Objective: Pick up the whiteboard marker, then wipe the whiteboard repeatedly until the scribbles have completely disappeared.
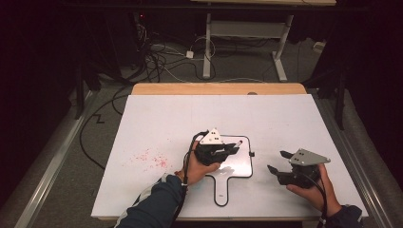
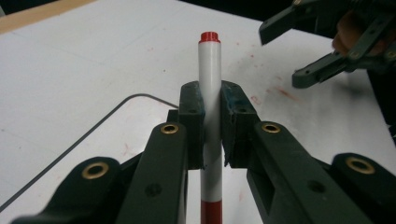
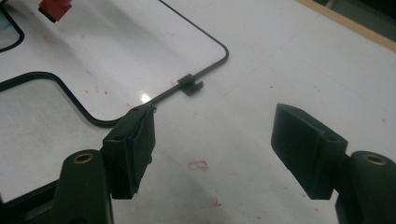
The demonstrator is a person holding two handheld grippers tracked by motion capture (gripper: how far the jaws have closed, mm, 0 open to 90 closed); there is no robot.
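No brand, label or legible writing is seen on any item; a small red outlined mark on the table (image 1: 157,118) in the right gripper view is too faint to be read, and a tiny dark mark on the handle of the small whiteboard (image 1: 236,167) in the high view cannot be made out. A white marker (image 2: 210,116) with red ends is clamped between the closed jaws of the left gripper (image 2: 212,123), the pads pressing on its barrel; in the left gripper view the marker stands upright between the jaws, its red tip above them and its lower red band cut off at the bottom edge. In the high view the marker (image 1: 236,144) is held over the upper part of the whiteboard, with most of its barrel hidden by the left gripper (image 1: 227,149). The right gripper (image 1: 279,161) is held to the right of the whiteboard with its jaws spread wide and nothing between them; in its own view the right gripper (image 3: 212,154) is seen above bare table, beside the black rim and a small clip (image 3: 190,85) on the whiteboard's edge. Red specks (image 1: 151,159) are scattered on the table left of the whiteboard. A red object (image 3: 55,8) at the top left of the right gripper view is cut off and cannot be identified
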